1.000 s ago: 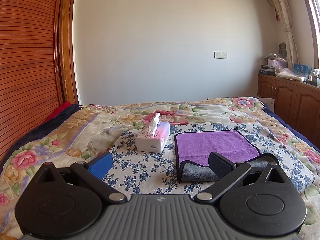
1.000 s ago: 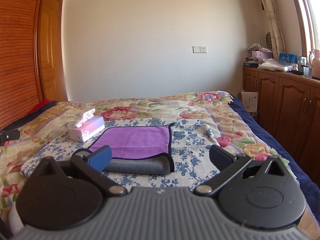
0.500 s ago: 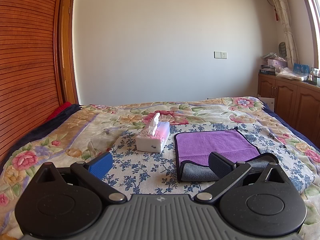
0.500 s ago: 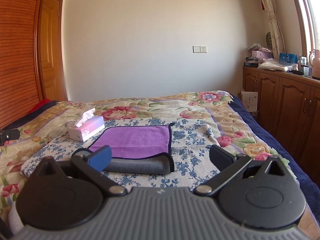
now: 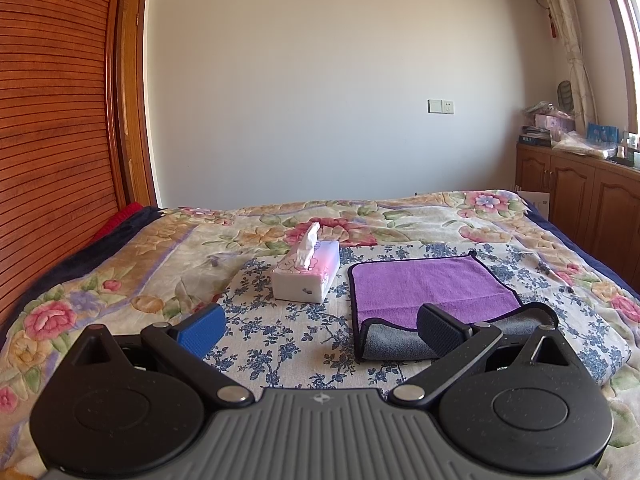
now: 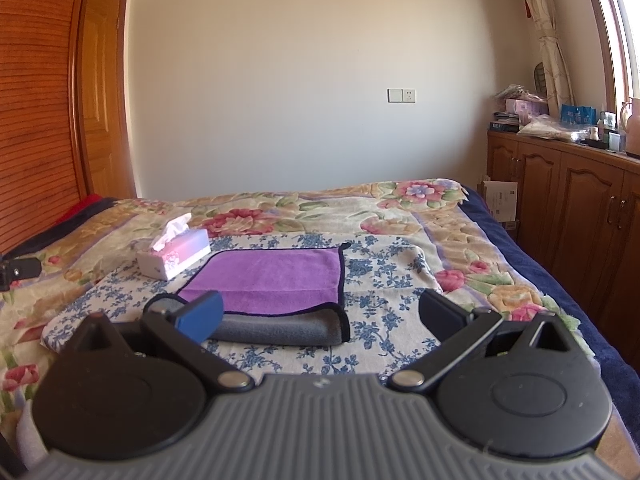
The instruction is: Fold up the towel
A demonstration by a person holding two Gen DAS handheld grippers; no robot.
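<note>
A purple towel (image 5: 432, 286) with a grey underside and dark edging lies on the bed, its near edge turned over so the grey side shows. It also shows in the right wrist view (image 6: 276, 276). My left gripper (image 5: 320, 326) is open and empty, held above the bed just short of the towel's near left part. My right gripper (image 6: 320, 314) is open and empty, held short of the towel's near right corner. Neither gripper touches the towel.
A tissue box (image 5: 306, 274) stands just left of the towel on a blue-flowered cloth (image 5: 280, 332), and shows in the right wrist view (image 6: 174, 254). A wooden wardrobe (image 5: 52, 120) lines the left side. Wooden cabinets (image 6: 568, 204) with clutter stand to the right.
</note>
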